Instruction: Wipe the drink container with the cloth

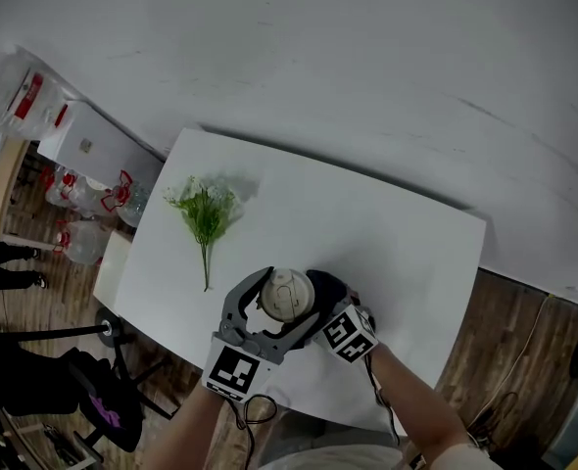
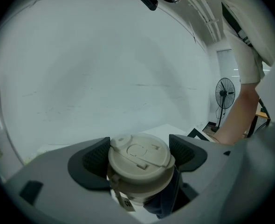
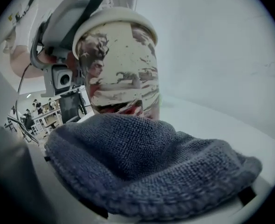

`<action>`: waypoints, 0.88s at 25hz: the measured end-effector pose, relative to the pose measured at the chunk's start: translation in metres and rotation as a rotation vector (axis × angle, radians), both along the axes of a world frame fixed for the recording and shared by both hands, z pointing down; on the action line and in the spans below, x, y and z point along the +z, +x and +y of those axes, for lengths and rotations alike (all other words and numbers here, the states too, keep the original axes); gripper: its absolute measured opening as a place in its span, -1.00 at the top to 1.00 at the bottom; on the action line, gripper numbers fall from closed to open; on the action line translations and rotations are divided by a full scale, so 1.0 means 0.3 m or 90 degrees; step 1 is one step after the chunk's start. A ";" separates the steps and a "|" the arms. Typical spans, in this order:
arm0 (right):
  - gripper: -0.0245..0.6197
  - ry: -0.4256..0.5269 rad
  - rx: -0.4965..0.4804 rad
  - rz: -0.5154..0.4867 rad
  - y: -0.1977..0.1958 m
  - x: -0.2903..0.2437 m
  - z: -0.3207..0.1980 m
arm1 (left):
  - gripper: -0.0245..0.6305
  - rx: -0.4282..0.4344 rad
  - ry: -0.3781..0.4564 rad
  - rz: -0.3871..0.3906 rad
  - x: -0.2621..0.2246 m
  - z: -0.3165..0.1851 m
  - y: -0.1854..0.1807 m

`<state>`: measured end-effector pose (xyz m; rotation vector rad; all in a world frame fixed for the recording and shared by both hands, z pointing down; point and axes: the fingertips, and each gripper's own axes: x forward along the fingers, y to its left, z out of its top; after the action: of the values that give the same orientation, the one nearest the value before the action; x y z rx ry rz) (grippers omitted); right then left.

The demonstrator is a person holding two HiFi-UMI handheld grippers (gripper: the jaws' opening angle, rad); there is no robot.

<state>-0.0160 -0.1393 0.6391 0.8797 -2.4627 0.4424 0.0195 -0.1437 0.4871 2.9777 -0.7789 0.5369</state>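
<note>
Pinching the drink container (image 3: pixel 121 64) by its lid, the left gripper (image 2: pixel 140 157) holds it against the cloth (image 3: pixel 142 167) bunched between the right gripper's (image 1: pixel 330 306) widely spread jaws.

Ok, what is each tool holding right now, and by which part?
Left tool grips the drink cup at its lidded top. The blue cloth is bunched between the right tool's jaws; whether they press it can't be told.

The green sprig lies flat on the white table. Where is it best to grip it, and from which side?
Probably the bare stem, near its lower end, coming from above and closing across it: the sprig lies flat, and its leaves bunch at the far end.
</note>
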 end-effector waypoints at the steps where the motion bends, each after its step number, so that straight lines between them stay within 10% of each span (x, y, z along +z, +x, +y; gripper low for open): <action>1: -0.22 -0.004 0.000 0.014 -0.003 0.008 -0.003 | -0.33 -0.001 0.000 0.001 0.000 -0.002 0.000; 22: -0.31 0.112 -0.048 -0.040 -0.039 -0.328 -0.015 | -0.32 -0.027 -0.011 -0.012 0.016 -0.003 -0.007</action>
<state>-0.0276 -0.1438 0.5408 0.8509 -2.6130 0.2323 0.0173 -0.1445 0.4919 2.9373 -0.8333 0.5683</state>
